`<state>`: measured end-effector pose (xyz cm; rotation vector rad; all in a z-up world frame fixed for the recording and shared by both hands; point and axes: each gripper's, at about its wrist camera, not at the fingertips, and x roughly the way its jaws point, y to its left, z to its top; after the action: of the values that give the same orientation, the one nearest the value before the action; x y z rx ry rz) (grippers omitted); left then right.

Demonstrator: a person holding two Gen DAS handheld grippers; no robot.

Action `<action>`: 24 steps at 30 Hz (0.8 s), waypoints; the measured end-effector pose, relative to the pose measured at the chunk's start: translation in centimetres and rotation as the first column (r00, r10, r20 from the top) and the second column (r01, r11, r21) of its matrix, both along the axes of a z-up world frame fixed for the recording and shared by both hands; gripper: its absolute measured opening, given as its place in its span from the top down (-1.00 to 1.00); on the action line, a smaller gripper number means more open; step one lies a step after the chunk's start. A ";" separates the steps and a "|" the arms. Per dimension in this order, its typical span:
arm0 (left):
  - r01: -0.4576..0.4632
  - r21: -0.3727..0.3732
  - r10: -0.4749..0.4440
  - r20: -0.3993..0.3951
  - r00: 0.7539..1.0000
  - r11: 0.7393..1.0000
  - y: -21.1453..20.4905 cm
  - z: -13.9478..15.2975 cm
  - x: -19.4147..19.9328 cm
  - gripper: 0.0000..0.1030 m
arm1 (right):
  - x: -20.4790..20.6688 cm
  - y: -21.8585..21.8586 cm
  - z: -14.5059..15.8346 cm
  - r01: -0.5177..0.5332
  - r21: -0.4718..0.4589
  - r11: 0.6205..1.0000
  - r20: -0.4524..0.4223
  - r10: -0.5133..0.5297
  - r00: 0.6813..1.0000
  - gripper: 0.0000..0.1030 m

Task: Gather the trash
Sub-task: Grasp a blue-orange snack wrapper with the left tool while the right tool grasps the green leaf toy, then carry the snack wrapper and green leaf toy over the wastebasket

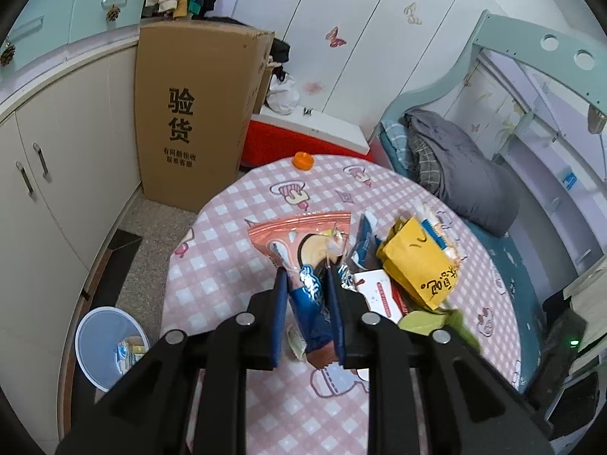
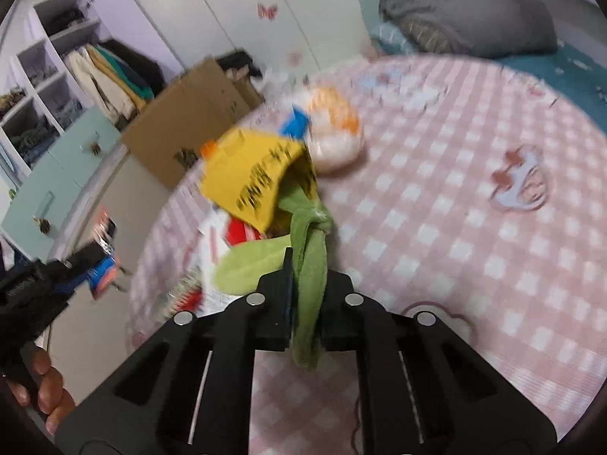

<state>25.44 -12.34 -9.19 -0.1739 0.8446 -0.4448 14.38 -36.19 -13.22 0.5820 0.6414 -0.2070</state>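
My left gripper [image 1: 305, 276] is shut on a pink and blue cookie wrapper [image 1: 303, 242] and holds it over the round table. My right gripper [image 2: 307, 261] is shut on a green cloth [image 2: 309, 265] that touches a yellow paper bag [image 2: 250, 178]. The yellow bag [image 1: 417, 265] and the green cloth [image 1: 436, 320] also show in the left wrist view, beside a white and red card [image 1: 375, 292]. A clear bag with orange print [image 2: 335, 131] lies behind the yellow bag. The left gripper [image 2: 87, 265] shows at the left edge of the right wrist view.
The table has a pink checked cloth [image 1: 235, 265]. A pale blue trash bin [image 1: 108, 345] with some trash stands on the floor at the left. An orange cap [image 1: 303, 160] lies at the table's far edge. A tall cardboard box [image 1: 189, 113], a red cooler [image 1: 303, 140] and a bed [image 1: 474, 174] surround the table.
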 end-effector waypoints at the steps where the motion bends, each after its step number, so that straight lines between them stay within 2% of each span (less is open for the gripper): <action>1: 0.000 -0.004 0.000 0.008 1.000 1.000 0.2 0.3 -0.2 0.62 | -0.5 0.2 0.9 0.002 -0.012 1.000 0.021 -0.002 1.000 0.81; 7: 0.012 -0.064 -0.010 0.039 0.999 0.998 2.0 2.4 -1.8 0.62 | -2.6 2.0 7.3 -0.025 -0.071 0.997 0.148 0.036 0.988 0.81; 11: 0.020 -0.088 -0.015 0.059 0.998 0.996 3.3 3.4 -2.9 0.62 | -2.2 3.9 9.2 -0.077 -0.082 0.994 0.167 0.090 0.982 0.81; 18: -0.022 -0.109 0.030 0.066 0.997 0.994 8.5 3.6 -4.1 0.62 | 0.5 10.7 8.7 -0.231 -0.094 0.968 0.140 0.242 0.960 0.81; 24: -0.128 -0.089 0.132 0.046 0.990 0.988 15.4 1.2 -4.3 0.62 | 3.7 18.8 6.3 -0.394 -0.097 0.914 0.067 0.401 0.914 0.80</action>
<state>21.16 3.03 -7.99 -0.2941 0.7590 -0.3614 18.10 -17.39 -6.97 0.3676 0.6517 0.1744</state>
